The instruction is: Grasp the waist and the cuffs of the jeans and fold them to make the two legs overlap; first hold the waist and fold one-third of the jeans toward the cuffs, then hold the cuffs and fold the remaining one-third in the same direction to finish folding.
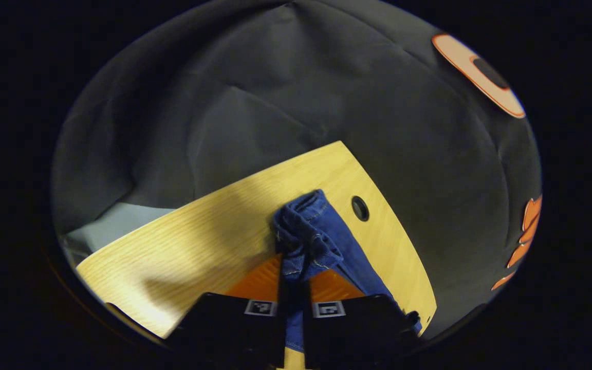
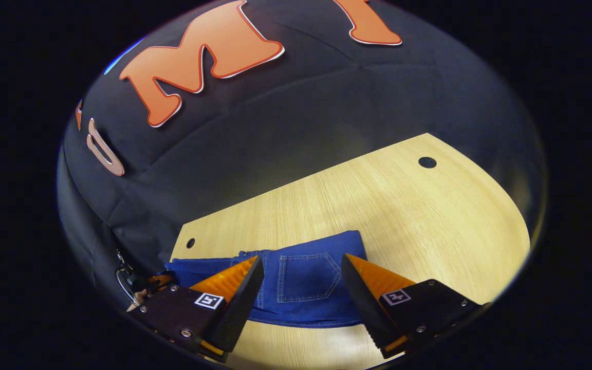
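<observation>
The left hand-held gripper (image 1: 291, 308) was clamped on bunched jeans (image 1: 309, 236) on the table (image 1: 198, 236); the right hand-held gripper (image 2: 301, 288), spread above the waist, was best closed on it squarely before folding.

Landmark: the table (image 2: 378, 205), with the booth wall behind its far edge.
Jeans (image 2: 306, 288): flat on the table near its front edge in the right gripper view, back pocket (image 2: 306, 277) facing up.
Right gripper (image 2: 301, 295): above the jeans, one finger either side of the pocket.
Left gripper (image 1: 292, 288): over the table, a bunched part of the jeans between its fingers.
Cable hole (image 1: 360, 208): in the table, just right of the bunched denim.
</observation>
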Demonstrator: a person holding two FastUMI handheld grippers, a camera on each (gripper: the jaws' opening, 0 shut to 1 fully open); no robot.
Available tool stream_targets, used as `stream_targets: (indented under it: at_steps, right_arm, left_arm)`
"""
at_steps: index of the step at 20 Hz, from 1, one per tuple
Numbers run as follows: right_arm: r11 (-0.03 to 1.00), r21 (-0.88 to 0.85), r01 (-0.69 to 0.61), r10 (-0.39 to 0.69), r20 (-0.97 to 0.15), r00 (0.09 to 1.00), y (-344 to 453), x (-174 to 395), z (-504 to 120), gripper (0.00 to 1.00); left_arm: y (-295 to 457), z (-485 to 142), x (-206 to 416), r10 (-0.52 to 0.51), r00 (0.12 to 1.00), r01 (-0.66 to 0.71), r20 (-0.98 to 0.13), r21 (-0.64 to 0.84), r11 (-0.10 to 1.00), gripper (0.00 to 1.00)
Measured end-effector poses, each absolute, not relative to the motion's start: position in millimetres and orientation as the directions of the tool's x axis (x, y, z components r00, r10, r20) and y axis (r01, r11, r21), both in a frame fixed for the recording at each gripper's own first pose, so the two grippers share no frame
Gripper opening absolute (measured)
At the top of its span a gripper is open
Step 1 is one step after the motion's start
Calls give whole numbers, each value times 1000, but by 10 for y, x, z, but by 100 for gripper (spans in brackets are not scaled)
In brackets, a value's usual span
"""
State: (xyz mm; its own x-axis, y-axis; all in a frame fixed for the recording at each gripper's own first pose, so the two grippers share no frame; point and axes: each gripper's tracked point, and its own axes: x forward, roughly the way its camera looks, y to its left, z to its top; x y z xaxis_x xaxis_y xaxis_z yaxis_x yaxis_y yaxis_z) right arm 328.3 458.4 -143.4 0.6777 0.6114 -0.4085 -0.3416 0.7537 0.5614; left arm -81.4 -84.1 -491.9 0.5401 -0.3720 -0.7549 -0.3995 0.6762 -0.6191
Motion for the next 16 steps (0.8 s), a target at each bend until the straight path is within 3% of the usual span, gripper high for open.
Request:
stream_targets:
  at_steps: [1,7,16]
  right_arm:
    - [762,551,-339,602,-412,684,4549,3295,-1455,96]
    - [752,571,-329,604,-397,692,4440,3298,-1480,96]
    - [690,637,-344,636,-305,709,3787,3478,-1300,96]
  left_arm:
    - [-887,-4832,-786,-379,560,-379,-737,-635,673,7]
    - [-925,-3963,-647,-379,662,-221,-647,-652,726,7]
    - [-2122,-1919,-929,-521,739,65,-426,-725,685,7]
